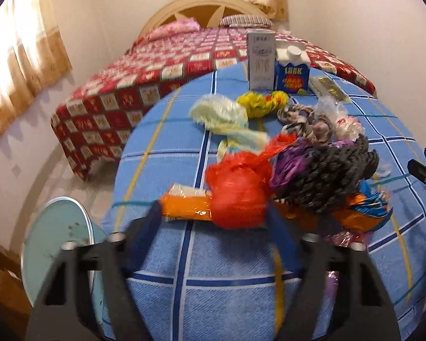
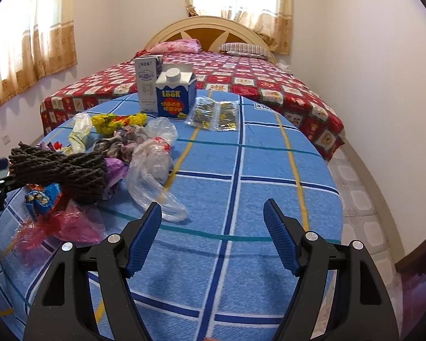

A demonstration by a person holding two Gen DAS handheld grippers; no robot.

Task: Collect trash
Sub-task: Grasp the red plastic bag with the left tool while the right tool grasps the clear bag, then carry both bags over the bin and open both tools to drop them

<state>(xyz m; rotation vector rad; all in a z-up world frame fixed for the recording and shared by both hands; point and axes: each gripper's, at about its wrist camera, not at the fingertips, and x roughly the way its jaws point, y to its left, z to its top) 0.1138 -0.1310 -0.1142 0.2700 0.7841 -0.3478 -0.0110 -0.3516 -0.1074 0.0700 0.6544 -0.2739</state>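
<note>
A crumpled red bag (image 1: 238, 191) lay on the blue cloth (image 1: 167, 147), near the milk carton (image 1: 292, 69), between the wide-spread fingers of the left claw (image 1: 213, 216); the right claw (image 2: 211, 218) gaped, gripping nothing

A blue checked tablecloth (image 2: 269, 170), a red bag (image 1: 238, 190) and a red-and-white patterned bedspread (image 2: 269, 85) were seen.

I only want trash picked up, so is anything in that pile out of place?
Yes: a dark knitted item and a patterned cloth scrunchie lie among the crumpled plastic bags; they look like belongings, not trash.
</note>
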